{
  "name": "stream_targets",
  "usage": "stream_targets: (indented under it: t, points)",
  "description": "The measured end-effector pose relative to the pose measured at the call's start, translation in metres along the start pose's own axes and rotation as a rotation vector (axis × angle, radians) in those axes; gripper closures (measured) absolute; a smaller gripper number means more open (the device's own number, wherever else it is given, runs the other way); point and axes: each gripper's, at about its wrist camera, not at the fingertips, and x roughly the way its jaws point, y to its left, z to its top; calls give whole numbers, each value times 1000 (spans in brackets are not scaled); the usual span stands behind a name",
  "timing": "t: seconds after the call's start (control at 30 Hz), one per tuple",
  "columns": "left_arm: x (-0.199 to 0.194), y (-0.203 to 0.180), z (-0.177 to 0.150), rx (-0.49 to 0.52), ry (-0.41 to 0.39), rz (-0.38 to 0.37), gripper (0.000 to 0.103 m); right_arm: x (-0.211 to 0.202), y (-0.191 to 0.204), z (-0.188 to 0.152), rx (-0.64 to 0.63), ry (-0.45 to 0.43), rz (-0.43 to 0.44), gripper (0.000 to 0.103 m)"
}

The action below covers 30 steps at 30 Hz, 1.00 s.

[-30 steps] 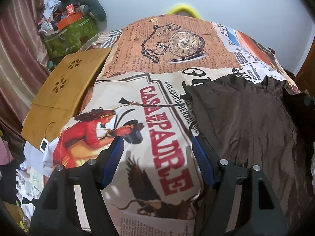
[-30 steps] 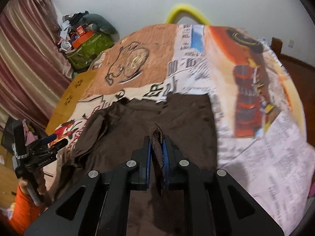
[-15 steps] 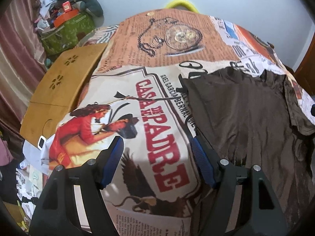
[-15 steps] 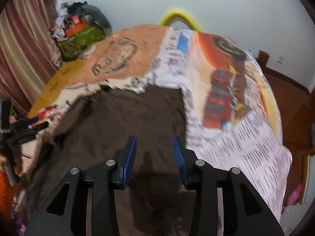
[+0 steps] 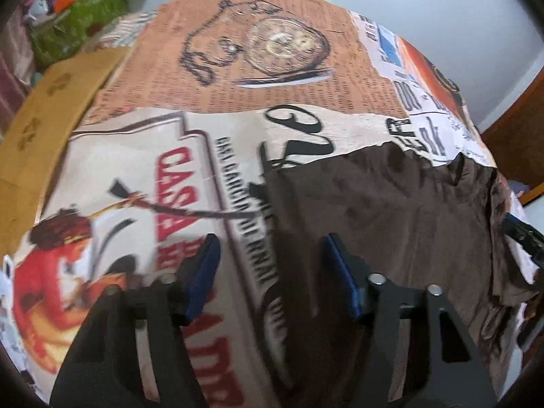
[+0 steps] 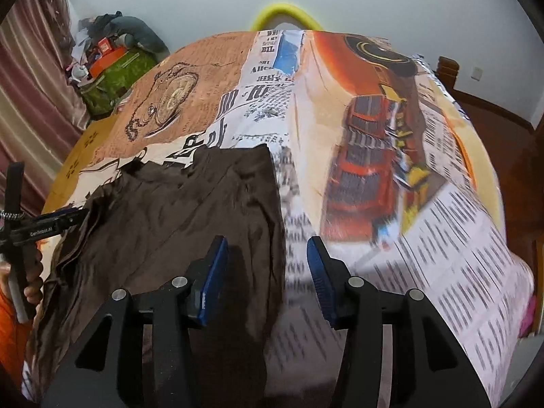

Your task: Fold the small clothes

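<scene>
A dark brown garment (image 5: 391,221) lies spread and wrinkled on the printed bed cover (image 5: 238,68). In the left wrist view my left gripper (image 5: 272,272) hovers low over the garment's left edge, which runs between the blue pads. Its jaws are closing and do not press the cloth. In the right wrist view the garment (image 6: 176,217) fills the left half. My right gripper (image 6: 267,272) straddles the garment's right edge; its jaws are opening, with nothing pinched. The left gripper (image 6: 44,227) shows at that view's left edge, the right gripper (image 5: 520,238) at the other view's right edge.
A wooden board (image 5: 51,102) with flower cutouts lies left of the bed. Behind it stand a green bag with clutter (image 6: 112,78) and a curtain (image 6: 27,102). A yellow hoop (image 6: 285,17) peeks over the far edge. A hand (image 6: 30,272) holds the left gripper.
My right gripper let go of the brown fold it pinched, and the cloth now lies flat. My left gripper moved right and lower to the garment's left edge, its jaws narrower.
</scene>
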Motion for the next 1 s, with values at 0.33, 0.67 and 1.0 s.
stream_targets:
  t: [0.33,0.67,1.0]
  points:
    - [-1,-42,5,144,-18,27,96,16,7,12,-72,-11,-16,97]
    - [-19,-92,41,204,-139,60,97,-1,-20,36,-40,-80,-115,98]
    - [4,-93,68,187,-136,180,94,-7,-40,45,-3,-98,-187,82]
